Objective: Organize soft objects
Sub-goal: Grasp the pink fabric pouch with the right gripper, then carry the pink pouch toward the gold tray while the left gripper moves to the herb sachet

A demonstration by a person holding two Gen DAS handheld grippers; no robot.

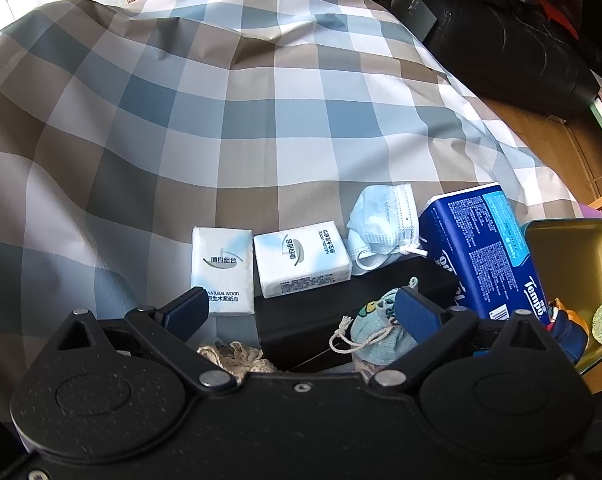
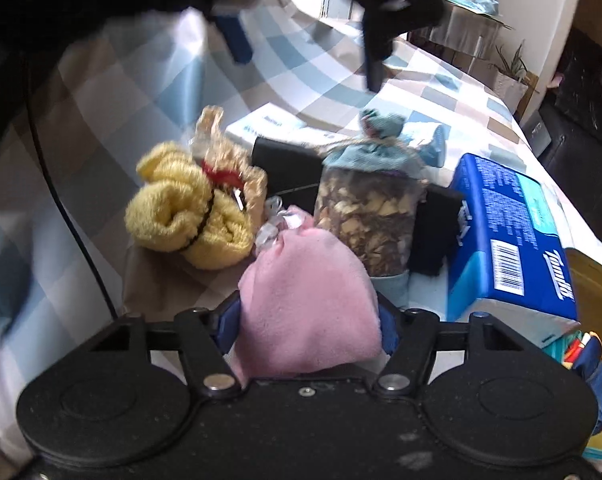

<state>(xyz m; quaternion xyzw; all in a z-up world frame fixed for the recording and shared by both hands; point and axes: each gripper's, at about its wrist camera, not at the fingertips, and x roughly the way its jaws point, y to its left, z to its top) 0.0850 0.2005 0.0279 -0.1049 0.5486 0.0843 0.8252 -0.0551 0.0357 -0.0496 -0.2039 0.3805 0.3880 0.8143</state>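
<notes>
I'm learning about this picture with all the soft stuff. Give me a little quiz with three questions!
1. True or false: the right gripper has the pink pouch between its fingers.
2. How many small white tissue packs lie side by side on the checked cloth?
3. Which is nearest the blue tissue package? A) face mask B) yellow towel

Key: 1 true; 2 two; 3 A
</notes>
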